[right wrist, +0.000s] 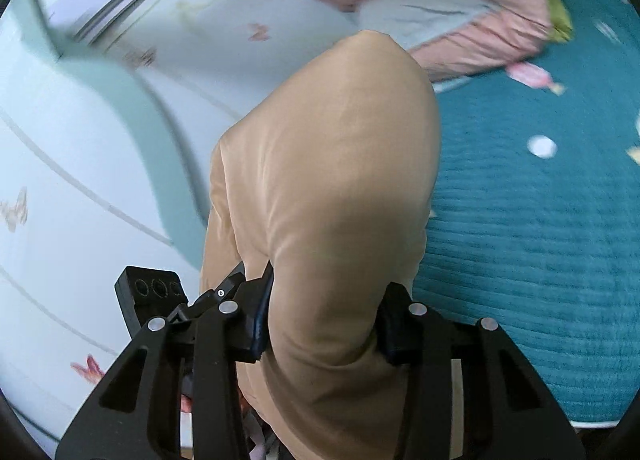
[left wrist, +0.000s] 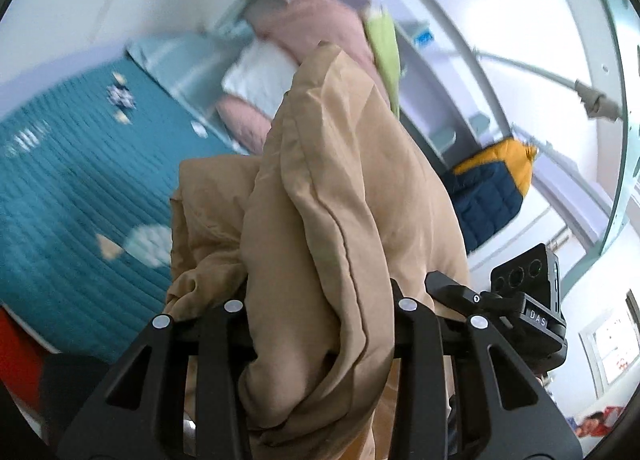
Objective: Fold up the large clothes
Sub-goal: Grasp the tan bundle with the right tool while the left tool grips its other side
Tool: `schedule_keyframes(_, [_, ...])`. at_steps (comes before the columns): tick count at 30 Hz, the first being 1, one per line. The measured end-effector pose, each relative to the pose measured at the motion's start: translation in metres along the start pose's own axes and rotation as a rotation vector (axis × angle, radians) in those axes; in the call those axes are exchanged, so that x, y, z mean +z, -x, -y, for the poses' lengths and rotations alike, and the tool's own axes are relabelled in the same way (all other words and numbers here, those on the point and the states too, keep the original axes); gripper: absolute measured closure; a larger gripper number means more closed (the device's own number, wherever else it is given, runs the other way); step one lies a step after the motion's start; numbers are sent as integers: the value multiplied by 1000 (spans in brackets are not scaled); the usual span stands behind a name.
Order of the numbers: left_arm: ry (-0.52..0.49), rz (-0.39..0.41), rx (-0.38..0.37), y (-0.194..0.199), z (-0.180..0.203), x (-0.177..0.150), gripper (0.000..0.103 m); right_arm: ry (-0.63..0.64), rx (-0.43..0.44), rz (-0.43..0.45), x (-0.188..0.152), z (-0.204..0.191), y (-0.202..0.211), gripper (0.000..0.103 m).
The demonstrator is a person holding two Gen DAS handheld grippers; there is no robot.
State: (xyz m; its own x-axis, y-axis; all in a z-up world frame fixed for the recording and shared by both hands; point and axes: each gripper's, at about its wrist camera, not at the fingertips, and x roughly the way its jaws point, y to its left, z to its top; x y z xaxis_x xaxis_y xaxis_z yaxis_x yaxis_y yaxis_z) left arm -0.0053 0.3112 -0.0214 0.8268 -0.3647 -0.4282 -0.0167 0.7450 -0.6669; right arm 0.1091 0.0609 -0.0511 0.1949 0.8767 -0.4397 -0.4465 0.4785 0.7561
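Observation:
A large tan garment (left wrist: 320, 188) is held up off the bed by both grippers. My left gripper (left wrist: 320, 324) is shut on a bunched, seamed part of it, which bulges up between the fingers and drapes down past them. My right gripper (right wrist: 324, 324) is shut on another smooth fold of the same tan garment (right wrist: 328, 180), which rises in a rounded hump in front of the camera. The right gripper's body (left wrist: 528, 300) shows close beside the left one. The fingertips are hidden by cloth.
A teal quilted bed cover (left wrist: 72, 180) with cloud prints lies below; it also shows in the right wrist view (right wrist: 532, 228). Pink and white pillows (left wrist: 280, 56) and a green cloth (left wrist: 384, 44) lie at the bed's head. A navy and yellow jacket (left wrist: 492, 184) hangs by the bed frame. A wall with butterfly prints (right wrist: 80, 164) is at left.

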Motion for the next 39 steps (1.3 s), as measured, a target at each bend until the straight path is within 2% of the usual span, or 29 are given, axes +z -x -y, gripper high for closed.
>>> schedule_keyframes(6, [7,153,61,93,2,18,68,147,84,-68,2,-83,-29,64])
schedule_keyframes(9, [49,211,107,144,-3,22,68,216,122,-121,-5,-124,-47,64])
schedule_keyframes(14, [81,319,310,238,-5,8,68,330,215,-264,-35,-196,-93,64])
schedule_keyframes(16, [101,353,370,270,-7,0,68,347,255,-319,-49,-217,-111,64])
schedule_keyframes(18, [100,371,442,296,-8,-6,68,359,301,-369,-62,-235,-128,65])
schedule_keyframes(21, [89,383,480,308,-7,-4,68,357,338,-381,-68,-242,-138,66])
schedule_keyframes(23, [66,372,499,296,-7,9,68,350,330,-363,-61,-234,-141,66])
schedule_keyframes(27, [16,304,517,240,-11,50,68,310,265,-320,-27,-211,-152,66])
schedule_keyframes(30, [19,245,484,198,-36,84,68,297,221,-299,1,-194,-167,66])
schedule_keyframes(33, [10,190,481,161,-62,117,68,250,186,-286,27,-171,-193,66])
schedule_keyframes(39, [-37,60,488,77,-107,172,68,117,103,-242,61,-101,-240,66])
